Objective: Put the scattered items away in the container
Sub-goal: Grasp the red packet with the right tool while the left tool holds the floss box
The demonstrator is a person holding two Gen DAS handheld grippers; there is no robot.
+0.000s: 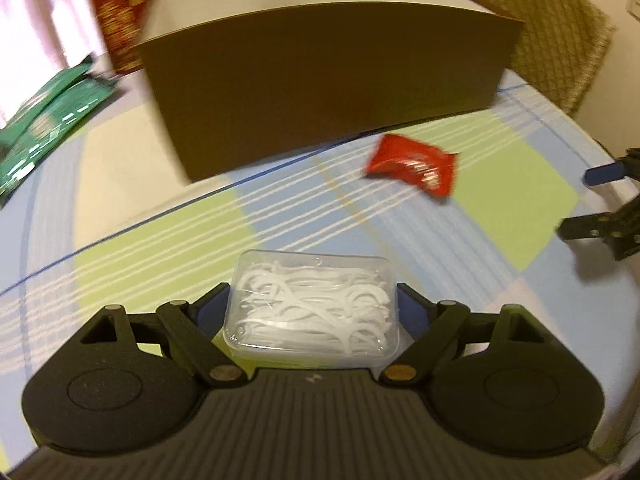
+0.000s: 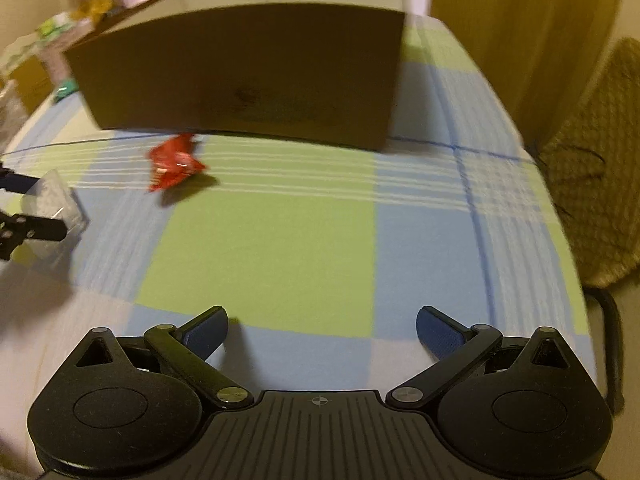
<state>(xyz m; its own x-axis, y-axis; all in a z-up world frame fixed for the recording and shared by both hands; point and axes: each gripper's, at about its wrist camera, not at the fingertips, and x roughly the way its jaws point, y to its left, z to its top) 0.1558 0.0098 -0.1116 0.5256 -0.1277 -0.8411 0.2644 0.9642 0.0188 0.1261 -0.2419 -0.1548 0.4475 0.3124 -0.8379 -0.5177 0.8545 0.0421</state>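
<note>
While the left gripper [image 1: 312, 312] clamps the clear plastic box of white floss picks [image 1: 311, 307] between its jaws, the right gripper [image 2: 322, 330] gapes empty; ahead, a red foil packet [image 2: 174, 164] awaits the brown cardboard container [image 1: 320, 76].

One brown box [image 1: 320, 92], one red packet [image 1: 412, 168], one clear case of floss picks [image 1: 312, 308]. Two green packets [image 1: 44, 120] left of the gripper. One red carton [image 1: 120, 16] beyond.
</note>
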